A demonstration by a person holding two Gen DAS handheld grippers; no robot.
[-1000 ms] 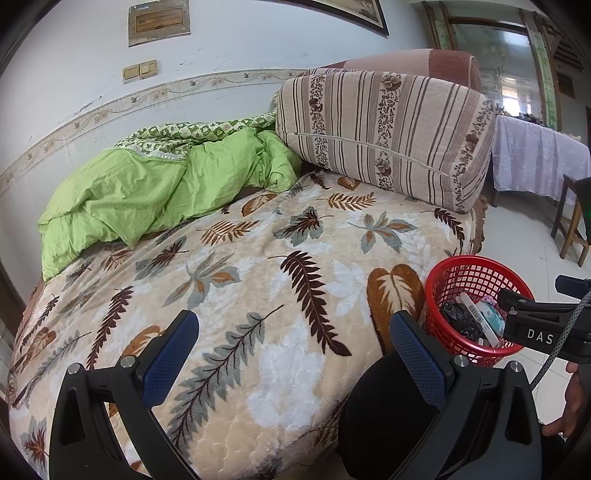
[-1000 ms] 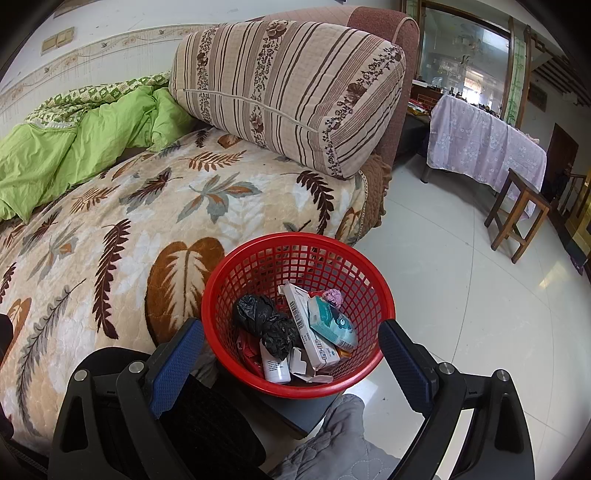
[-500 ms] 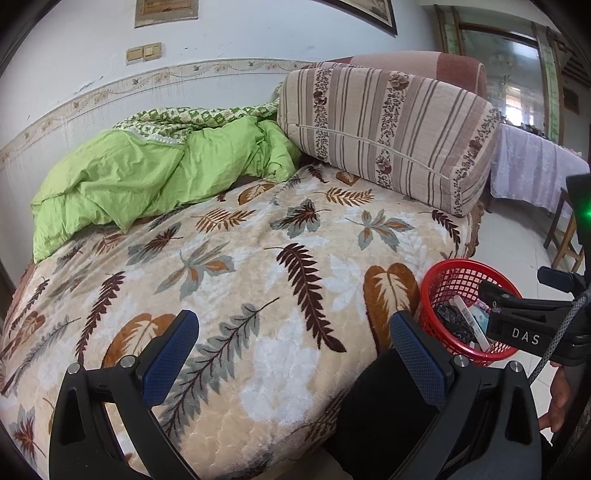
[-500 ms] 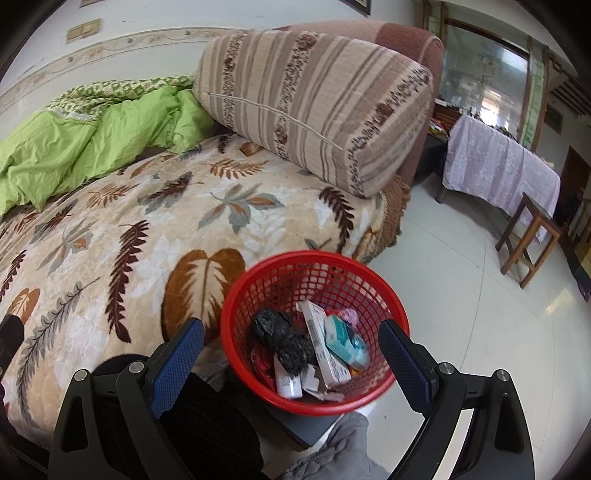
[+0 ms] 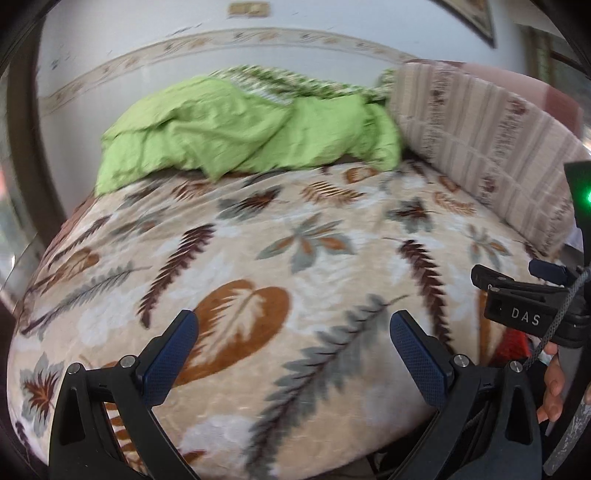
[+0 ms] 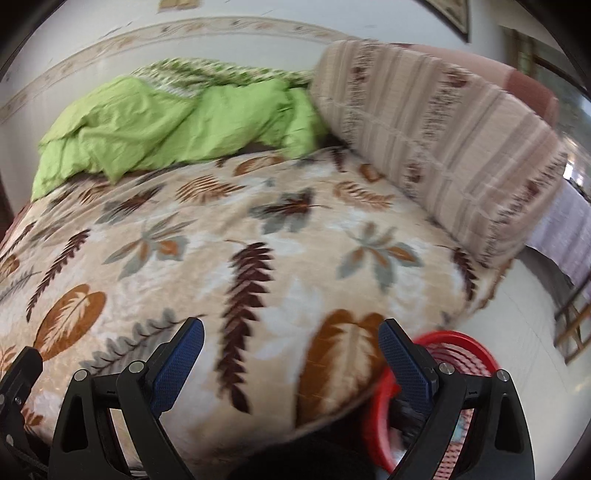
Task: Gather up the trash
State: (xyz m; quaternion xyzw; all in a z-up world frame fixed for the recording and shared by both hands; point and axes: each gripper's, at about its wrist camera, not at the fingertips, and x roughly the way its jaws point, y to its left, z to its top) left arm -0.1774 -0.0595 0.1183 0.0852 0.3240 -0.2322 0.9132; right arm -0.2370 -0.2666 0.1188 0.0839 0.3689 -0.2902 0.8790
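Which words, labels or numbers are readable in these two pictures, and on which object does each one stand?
"DAS": white letters on the black body of the right gripper, seen from the left wrist view.
Framed plaque on the wall: too blurred to read.
No other text shows.

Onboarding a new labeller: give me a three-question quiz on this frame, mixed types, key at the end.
1. True or false: both grippers are open and empty.
2. The red basket sits: A) on the blanket, B) by the bed's edge near the right gripper, C) on the pillow.
3. What colour is the crumpled quilt by the wall?

Key: 1 true; 2 B; 3 green. The left gripper hovers over the leaf-print blanket.
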